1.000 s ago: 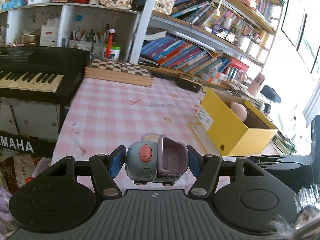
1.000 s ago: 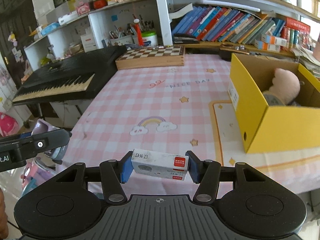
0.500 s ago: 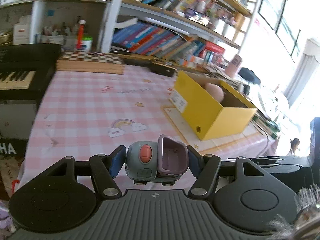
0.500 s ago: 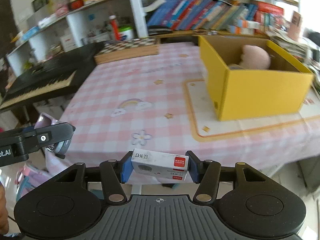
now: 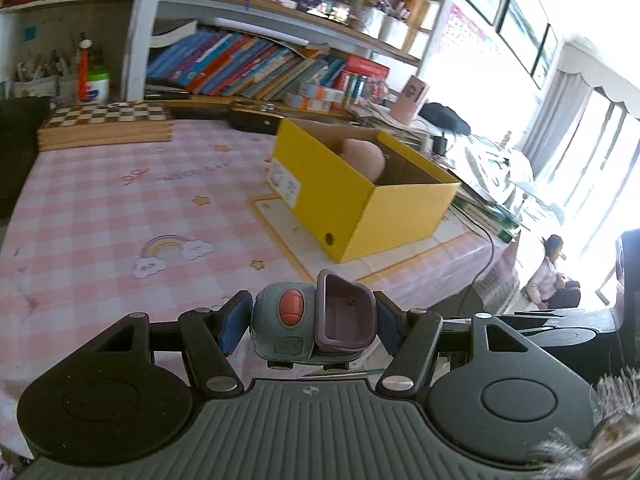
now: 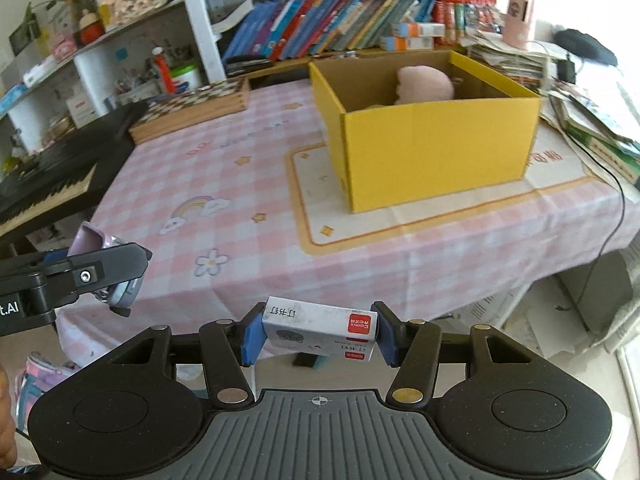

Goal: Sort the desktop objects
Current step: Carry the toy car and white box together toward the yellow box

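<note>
Toy truck [image 5: 314, 322] sits clamped in the left gripper [image 5: 308, 320], staple box [image 6: 320, 332] in the right gripper [image 6: 318, 334] — both mid-carry; next, probably lift over the far-right yellow box [image 6: 432, 144] rim and release.

A sunlit study around us

We see bookshelves [image 5: 256, 56] behind the bench [image 5: 100, 208] with its pink checked cloth, a keyboard [image 6: 44, 184] to its left, and bright windows [image 5: 520, 12] on the right.
</note>
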`<action>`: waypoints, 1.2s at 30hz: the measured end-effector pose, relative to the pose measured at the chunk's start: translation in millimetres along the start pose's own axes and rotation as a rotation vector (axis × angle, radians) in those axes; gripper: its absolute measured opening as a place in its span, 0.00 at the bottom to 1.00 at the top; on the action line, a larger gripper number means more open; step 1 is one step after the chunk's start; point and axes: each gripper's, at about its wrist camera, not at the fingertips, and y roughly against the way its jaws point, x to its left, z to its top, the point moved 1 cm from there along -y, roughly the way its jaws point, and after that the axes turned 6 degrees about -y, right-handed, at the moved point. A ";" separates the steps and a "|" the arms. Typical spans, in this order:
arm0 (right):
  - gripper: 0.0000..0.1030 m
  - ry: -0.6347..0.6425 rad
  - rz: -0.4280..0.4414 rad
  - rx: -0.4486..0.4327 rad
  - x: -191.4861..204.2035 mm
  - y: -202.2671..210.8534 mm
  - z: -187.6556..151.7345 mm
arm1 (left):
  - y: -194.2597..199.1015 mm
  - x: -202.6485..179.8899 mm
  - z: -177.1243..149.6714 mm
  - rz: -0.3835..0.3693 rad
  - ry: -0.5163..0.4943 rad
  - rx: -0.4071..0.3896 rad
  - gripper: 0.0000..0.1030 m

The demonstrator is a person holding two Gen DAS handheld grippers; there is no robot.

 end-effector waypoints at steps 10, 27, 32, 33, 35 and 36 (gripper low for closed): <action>0.54 -0.010 -0.018 -0.013 -31.6 10.3 4.9 | -17.3 -34.0 10.7 -0.027 -0.019 -0.010 0.60; 0.54 -0.011 0.004 -0.003 -102.7 8.3 35.3 | -60.1 -99.2 31.0 -0.021 -0.047 0.015 0.60; 0.54 0.000 0.012 0.009 -124.2 4.2 45.7 | -75.2 -117.3 35.2 -0.015 -0.042 0.021 0.60; 0.54 0.003 0.015 0.011 -128.7 3.0 48.0 | -77.9 -120.8 35.7 -0.013 -0.040 0.022 0.60; 0.54 0.011 0.022 0.017 -136.4 0.3 53.0 | -84.0 -128.0 37.5 -0.005 -0.034 0.021 0.60; 0.54 0.018 0.026 0.019 -139.7 -1.0 55.4 | -87.0 -131.2 38.7 0.000 -0.030 0.019 0.60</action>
